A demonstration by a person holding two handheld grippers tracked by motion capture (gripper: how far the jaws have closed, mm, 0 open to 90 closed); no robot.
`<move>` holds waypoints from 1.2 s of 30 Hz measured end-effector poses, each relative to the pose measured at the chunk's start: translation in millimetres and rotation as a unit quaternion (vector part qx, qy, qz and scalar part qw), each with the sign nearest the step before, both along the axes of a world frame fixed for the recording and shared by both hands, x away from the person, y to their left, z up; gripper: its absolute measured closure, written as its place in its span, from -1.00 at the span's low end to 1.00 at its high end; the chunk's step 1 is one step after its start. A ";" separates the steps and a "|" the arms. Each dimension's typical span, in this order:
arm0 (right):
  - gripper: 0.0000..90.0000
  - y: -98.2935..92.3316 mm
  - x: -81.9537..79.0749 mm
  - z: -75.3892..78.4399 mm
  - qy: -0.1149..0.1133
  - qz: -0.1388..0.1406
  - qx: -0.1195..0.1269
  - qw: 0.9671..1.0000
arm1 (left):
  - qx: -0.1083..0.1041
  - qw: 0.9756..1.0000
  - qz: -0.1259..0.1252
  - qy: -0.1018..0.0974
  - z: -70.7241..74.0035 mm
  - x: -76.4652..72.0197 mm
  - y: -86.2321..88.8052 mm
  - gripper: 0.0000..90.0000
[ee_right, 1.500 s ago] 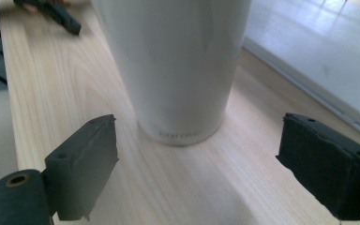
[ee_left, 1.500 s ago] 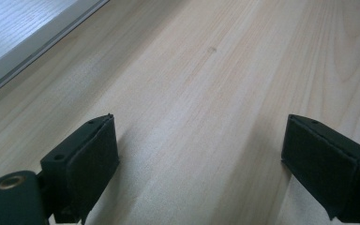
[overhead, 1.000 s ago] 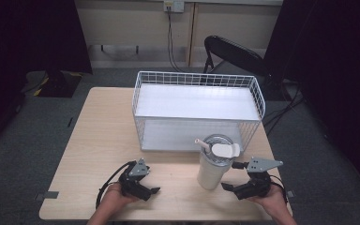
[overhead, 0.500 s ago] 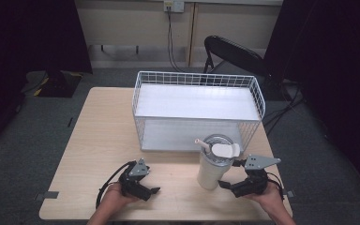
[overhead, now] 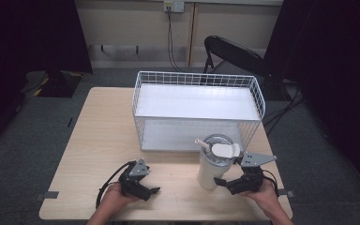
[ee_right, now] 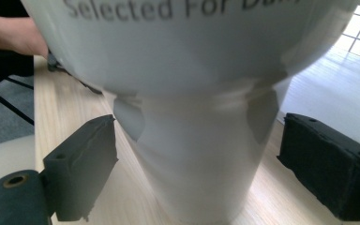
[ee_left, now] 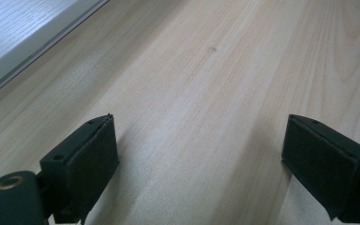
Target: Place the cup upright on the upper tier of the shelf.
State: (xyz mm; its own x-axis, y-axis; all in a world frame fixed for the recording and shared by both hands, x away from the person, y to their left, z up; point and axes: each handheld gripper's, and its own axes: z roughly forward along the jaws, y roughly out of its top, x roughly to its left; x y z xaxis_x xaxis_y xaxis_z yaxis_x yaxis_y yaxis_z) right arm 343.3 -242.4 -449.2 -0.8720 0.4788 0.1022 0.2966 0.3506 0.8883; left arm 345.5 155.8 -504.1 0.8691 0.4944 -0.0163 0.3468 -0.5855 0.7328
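Note:
A white tumbler (overhead: 214, 165) with a clear lid and a straw stands upright on the wooden table (overhead: 98, 136), just in front of the wire basket (overhead: 198, 110). My right gripper (overhead: 224, 183) is open at the tumbler's right side, low near its base. In the right gripper view the tumbler's narrow lower body (ee_right: 201, 159) stands between the two spread jaws, touching neither. My left gripper (overhead: 151, 191) lies open on the table at the front left, its jaws spread over bare wood (ee_left: 201, 117).
The white wire basket holds a white shelf board (overhead: 194, 102) and fills the table's middle and back. A black chair (overhead: 234, 54) stands behind the table. Bare wood lies left of the basket and between the two grippers.
My right gripper has slid left toward the tumbler, so its jaws now straddle the lower body. The left gripper and the tumbler have stayed put.

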 end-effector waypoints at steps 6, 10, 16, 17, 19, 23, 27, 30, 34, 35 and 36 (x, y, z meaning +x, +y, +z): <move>-0.76 1.5 3.3 -0.2 0.006 0.007 0.013 1.000 | 0.000 1.000 0.000 0.000 0.0 -0.1 0.0 -0.77; -0.76 3.9 4.4 0.0 0.004 0.009 0.018 1.000 | 0.000 1.000 0.000 0.000 0.0 0.0 0.0 -0.77; -0.77 2.6 4.6 -3.4 0.006 0.008 0.036 0.999 | 0.000 1.000 0.000 0.000 0.0 0.0 0.0 -0.77; -0.77 2.7 4.7 -3.9 0.007 0.007 0.037 0.999 | 0.000 1.000 0.000 0.000 0.0 0.0 0.0 -0.77; -0.77 3.2 4.5 -4.1 0.005 0.006 0.037 0.999 | 0.000 1.000 0.000 0.000 0.0 0.0 0.0 -0.77; -0.79 4.5 4.7 -5.0 0.004 0.005 0.036 0.999 | 0.000 1.000 0.000 0.000 0.0 0.0 0.0 -0.77; -0.79 6.1 6.3 -6.0 -0.001 0.010 0.027 1.000 | 0.000 1.000 -0.001 0.000 -0.1 0.4 -0.2 -0.78; -0.80 7.6 6.8 -6.0 -0.001 0.010 0.022 1.000 | 0.000 1.000 -0.001 0.000 0.0 0.7 -0.4 -0.78; -0.80 8.9 6.7 -6.0 -0.003 0.009 0.019 1.000 | 0.000 1.000 -0.002 0.001 0.0 0.7 -0.4 -0.79; -0.80 8.8 7.0 -6.1 -0.002 0.010 0.019 1.000 | 0.000 1.000 -0.002 0.001 0.0 0.7 -0.4 -0.79; -0.80 8.8 7.0 -6.1 -0.002 0.010 0.019 1.000 | 0.000 1.000 -0.002 0.001 0.0 0.7 -0.4 -0.79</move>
State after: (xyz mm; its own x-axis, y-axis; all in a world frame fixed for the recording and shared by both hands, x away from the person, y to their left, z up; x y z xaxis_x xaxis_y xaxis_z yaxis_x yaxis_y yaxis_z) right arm 350.3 -233.6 -455.2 -0.8819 0.4570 0.1159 0.2856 0.3221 0.9026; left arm 346.2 155.4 -504.1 0.8710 0.4909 -0.0168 0.3453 -0.5876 0.7318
